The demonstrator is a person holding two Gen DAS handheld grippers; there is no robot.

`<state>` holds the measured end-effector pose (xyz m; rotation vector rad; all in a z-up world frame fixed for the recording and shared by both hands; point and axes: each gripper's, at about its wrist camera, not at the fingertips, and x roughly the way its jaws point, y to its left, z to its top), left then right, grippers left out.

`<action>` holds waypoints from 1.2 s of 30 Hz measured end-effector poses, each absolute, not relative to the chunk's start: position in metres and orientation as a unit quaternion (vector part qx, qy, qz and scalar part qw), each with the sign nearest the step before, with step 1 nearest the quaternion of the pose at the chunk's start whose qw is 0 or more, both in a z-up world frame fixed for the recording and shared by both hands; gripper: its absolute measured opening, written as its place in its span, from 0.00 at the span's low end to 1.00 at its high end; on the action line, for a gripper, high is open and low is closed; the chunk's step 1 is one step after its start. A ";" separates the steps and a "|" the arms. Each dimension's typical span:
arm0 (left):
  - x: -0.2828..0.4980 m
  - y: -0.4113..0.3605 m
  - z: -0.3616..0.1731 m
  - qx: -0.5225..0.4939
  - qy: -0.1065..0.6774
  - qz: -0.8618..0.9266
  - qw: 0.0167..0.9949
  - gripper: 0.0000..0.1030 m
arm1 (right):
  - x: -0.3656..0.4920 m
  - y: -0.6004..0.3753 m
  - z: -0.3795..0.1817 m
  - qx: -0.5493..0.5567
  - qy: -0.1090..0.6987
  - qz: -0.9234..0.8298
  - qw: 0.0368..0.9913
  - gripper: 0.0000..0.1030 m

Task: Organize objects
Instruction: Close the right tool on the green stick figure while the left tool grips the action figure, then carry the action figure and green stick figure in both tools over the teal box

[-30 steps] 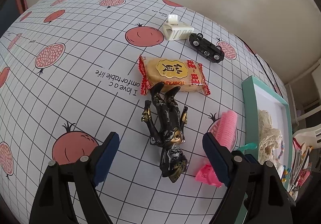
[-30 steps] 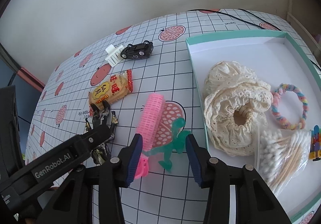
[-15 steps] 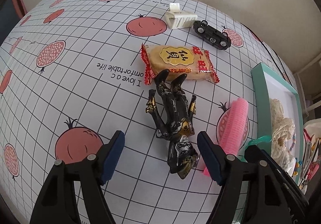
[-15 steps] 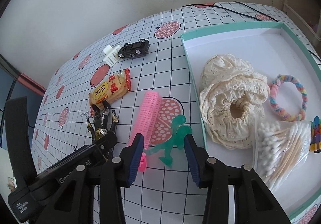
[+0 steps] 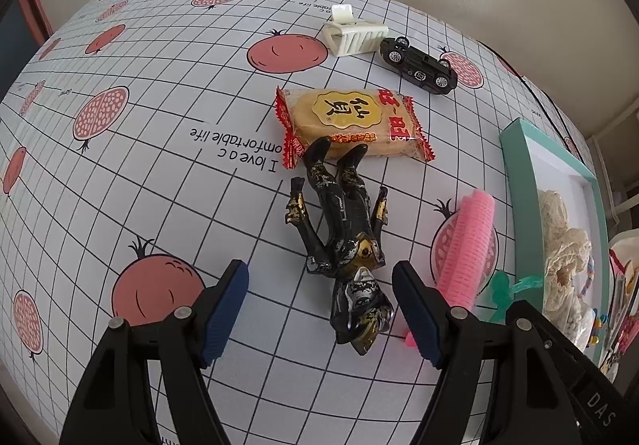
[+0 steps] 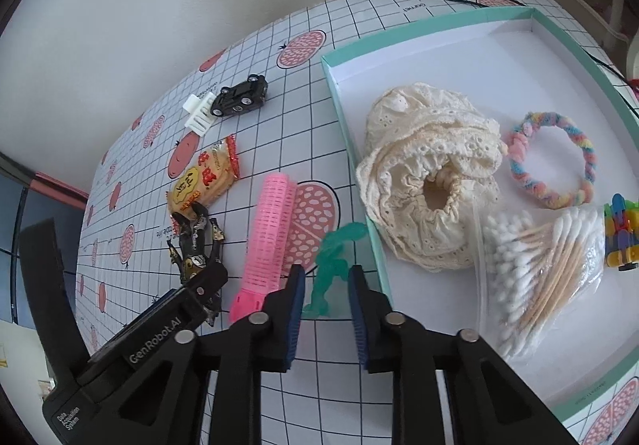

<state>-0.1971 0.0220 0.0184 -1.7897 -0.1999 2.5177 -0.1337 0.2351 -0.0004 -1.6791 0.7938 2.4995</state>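
Left wrist view: the left tool [image 5: 319,309] hangs over the counter [image 5: 159,165] with its jaws spread wide and nothing held. A black and gold figure [image 5: 343,241] lies flat ahead of it, head between the blue pads [image 5: 223,309] without touching either, feet resting on a snack packet [image 5: 351,121] farther ahead. Beyond the packet sit a white clip [image 5: 351,36] and an overturned black toy car [image 5: 417,64]. Just right of the right pad lies a pink hair roller [image 5: 467,245].

Right wrist view: the right tool [image 6: 325,309] is partly open, its pads on either side of a green figure [image 6: 333,265] lying on the counter; whether they touch it I cannot tell. The roller [image 6: 267,241] lies just left of this tool. To its right stands a teal-rimmed box [image 6: 351,149] holding a cream lace piece [image 6: 431,181], a rainbow ring [image 6: 551,161], a bag of cotton swabs [image 6: 539,273] and a small block toy [image 6: 621,233].
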 end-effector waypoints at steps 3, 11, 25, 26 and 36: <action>-0.196 0.022 0.019 -0.578 -0.064 0.813 0.026 0.72 | -0.133 0.239 -0.003 -0.541 0.261 0.799 0.013 0.14; -0.197 0.028 0.019 -0.576 -0.057 0.815 0.032 0.54 | -0.132 0.237 -0.004 -0.544 0.248 0.801 0.008 0.12; -0.194 0.026 0.025 -0.569 -0.066 0.818 0.046 0.29 | -0.131 0.237 0.006 -0.529 0.256 0.809 -0.006 0.08; -0.195 0.025 0.027 -0.567 -0.071 0.820 0.047 0.29 | -0.131 0.239 0.008 -0.526 0.260 0.810 -0.007 0.08; -0.193 0.015 0.068 -0.522 -0.099 0.845 0.056 0.29 | -0.125 0.254 0.046 -0.476 0.298 0.827 -0.026 0.07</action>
